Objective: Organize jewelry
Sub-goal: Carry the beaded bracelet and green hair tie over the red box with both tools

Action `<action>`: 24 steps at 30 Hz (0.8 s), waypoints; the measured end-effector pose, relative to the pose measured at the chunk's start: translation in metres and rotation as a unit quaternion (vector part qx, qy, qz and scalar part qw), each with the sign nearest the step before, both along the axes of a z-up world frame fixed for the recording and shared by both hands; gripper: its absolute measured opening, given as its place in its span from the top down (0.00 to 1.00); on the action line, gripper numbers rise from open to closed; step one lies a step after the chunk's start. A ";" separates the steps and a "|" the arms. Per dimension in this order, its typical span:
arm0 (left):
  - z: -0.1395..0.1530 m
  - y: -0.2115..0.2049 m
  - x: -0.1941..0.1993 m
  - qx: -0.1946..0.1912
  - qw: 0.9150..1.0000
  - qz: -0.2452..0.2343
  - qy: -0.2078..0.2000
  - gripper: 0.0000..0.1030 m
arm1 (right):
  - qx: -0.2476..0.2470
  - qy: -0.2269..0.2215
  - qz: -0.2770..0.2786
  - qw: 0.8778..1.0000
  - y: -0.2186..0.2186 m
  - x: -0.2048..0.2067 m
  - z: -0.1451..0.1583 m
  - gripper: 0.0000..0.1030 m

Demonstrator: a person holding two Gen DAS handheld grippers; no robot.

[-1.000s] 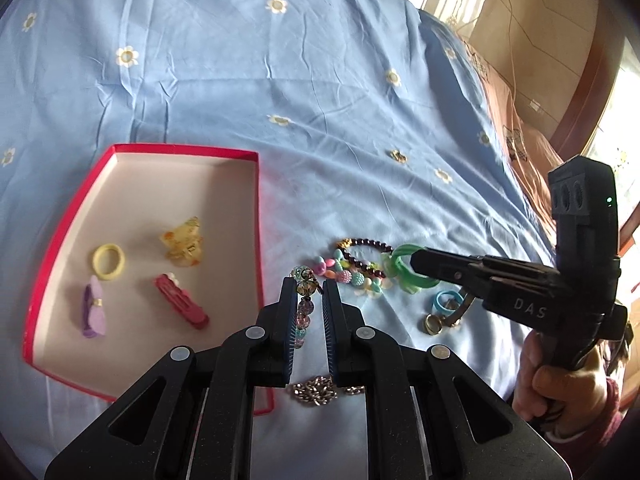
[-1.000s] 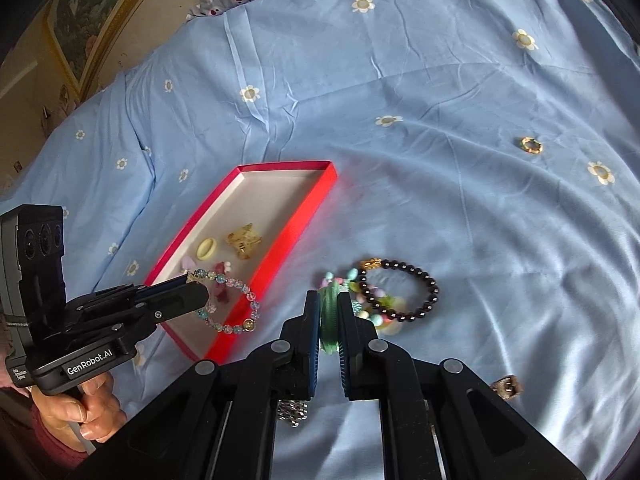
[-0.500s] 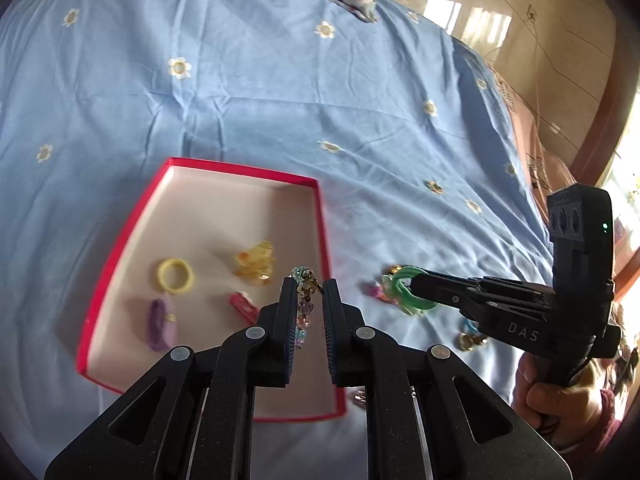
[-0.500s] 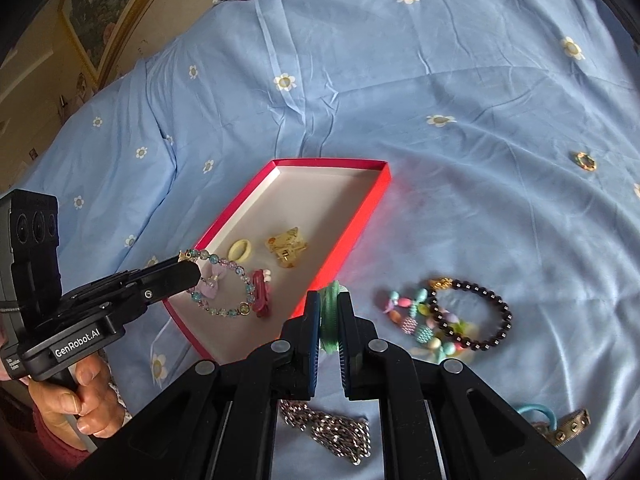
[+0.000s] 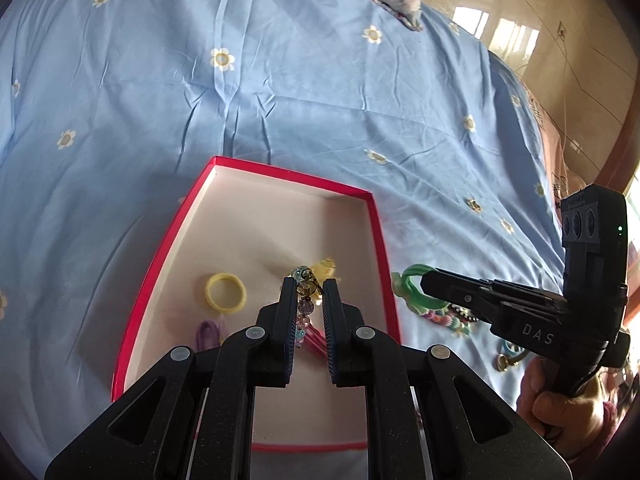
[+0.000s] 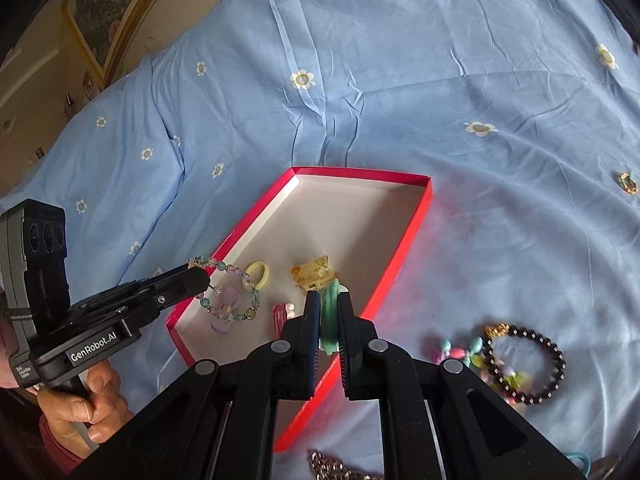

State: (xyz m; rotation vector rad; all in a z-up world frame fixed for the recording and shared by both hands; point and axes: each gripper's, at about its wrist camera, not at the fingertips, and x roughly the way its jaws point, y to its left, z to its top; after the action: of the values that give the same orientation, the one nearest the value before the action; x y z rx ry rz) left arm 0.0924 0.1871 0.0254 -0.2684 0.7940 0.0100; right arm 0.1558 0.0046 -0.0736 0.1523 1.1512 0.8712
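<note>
Carrying two pieces to the red box [image 6: 404, 264] at once, mid-transfer. Left gripper [image 5: 306, 292] clenched on a pastel bead bracelet [image 6: 230, 292] that dangles over the box's near half, above the purple bow clip [image 6: 226, 312]. Right gripper [image 6: 329, 306] pinches a green bangle [image 5: 416, 290] just at the box's 3 o'clock rim. Next, I'd judge: lower each over bare floor and release, avoiding the yellow ring [image 5: 225, 292]. Black bead bracelet [image 6: 524, 362] waits on the bedsheet [image 6: 400, 80] at 4 o'clock of the box.
</note>
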 end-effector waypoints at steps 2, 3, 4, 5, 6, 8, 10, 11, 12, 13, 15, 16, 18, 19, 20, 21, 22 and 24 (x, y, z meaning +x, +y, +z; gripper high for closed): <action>-0.003 0.005 0.005 -0.001 1.000 0.002 0.002 0.89 | 0.002 0.002 -0.001 1.000 0.008 0.004 -0.004 0.92; -0.005 0.008 0.009 -0.002 1.000 0.003 0.004 0.89 | 0.001 0.003 -0.001 1.000 0.013 0.007 -0.006 0.92; -0.006 0.010 0.011 -0.002 1.000 0.003 0.004 0.89 | 0.001 0.004 -0.002 1.000 0.017 0.008 -0.008 0.92; -0.007 0.012 0.016 -0.002 1.000 0.004 0.006 0.89 | 0.001 0.005 -0.003 1.000 0.021 0.011 -0.011 0.92; -0.008 0.015 0.020 -0.001 1.000 0.005 0.007 0.89 | 0.001 0.006 -0.004 1.000 0.024 0.013 -0.013 0.92; -0.010 0.020 0.028 0.000 1.000 0.007 0.007 0.89 | -0.001 0.008 -0.005 1.000 0.033 0.020 -0.019 0.92; -0.011 0.025 0.037 -0.003 1.000 0.010 0.008 0.89 | -0.003 0.009 -0.006 1.000 0.042 0.026 -0.023 0.92; -0.012 0.027 0.041 -0.005 1.000 0.011 0.008 0.89 | -0.005 0.008 -0.006 1.000 0.046 0.030 -0.025 0.92; -0.014 0.030 0.046 -0.006 1.000 0.015 0.009 0.89 | -0.006 0.007 -0.005 1.000 0.050 0.032 -0.027 0.92; -0.015 0.033 0.050 -0.008 1.000 0.017 0.010 0.89 | -0.008 0.007 -0.004 1.000 0.055 0.036 -0.030 0.92; -0.019 0.038 0.057 -0.012 1.000 0.022 0.014 0.89 | -0.012 0.008 -0.001 1.000 0.065 0.042 -0.035 0.92; -0.021 0.041 0.060 -0.013 0.999 0.024 0.016 0.89 | -0.014 0.008 0.000 1.000 0.068 0.044 -0.037 0.92; -0.026 0.045 0.064 -0.013 0.999 0.030 0.023 0.89 | -0.021 0.007 0.003 1.000 0.074 0.048 -0.042 0.92; -0.030 0.047 0.066 -0.014 0.999 0.033 0.027 0.89 | -0.024 0.007 0.005 1.000 0.078 0.050 -0.044 0.92; -0.032 0.049 0.068 -0.015 0.999 0.034 0.031 0.89 | -0.027 0.009 0.006 1.000 0.080 0.052 -0.048 0.92; -0.035 0.050 0.069 -0.016 0.999 0.036 0.036 0.89 | -0.029 0.013 0.009 0.999 0.082 0.053 -0.051 0.92; -0.038 0.052 0.069 -0.013 0.998 0.038 0.040 0.89 | -0.031 0.015 0.011 0.999 0.083 0.054 -0.054 0.92; -0.042 0.053 0.070 -0.002 0.998 0.041 0.049 0.89 | -0.037 0.019 0.014 0.999 0.086 0.054 -0.060 0.92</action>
State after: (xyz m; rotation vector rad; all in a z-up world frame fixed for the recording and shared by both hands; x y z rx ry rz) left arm 0.1626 0.2397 -0.0169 -0.3057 0.8801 0.0997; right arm 0.2102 0.0905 -0.1334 0.0928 1.2219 0.8524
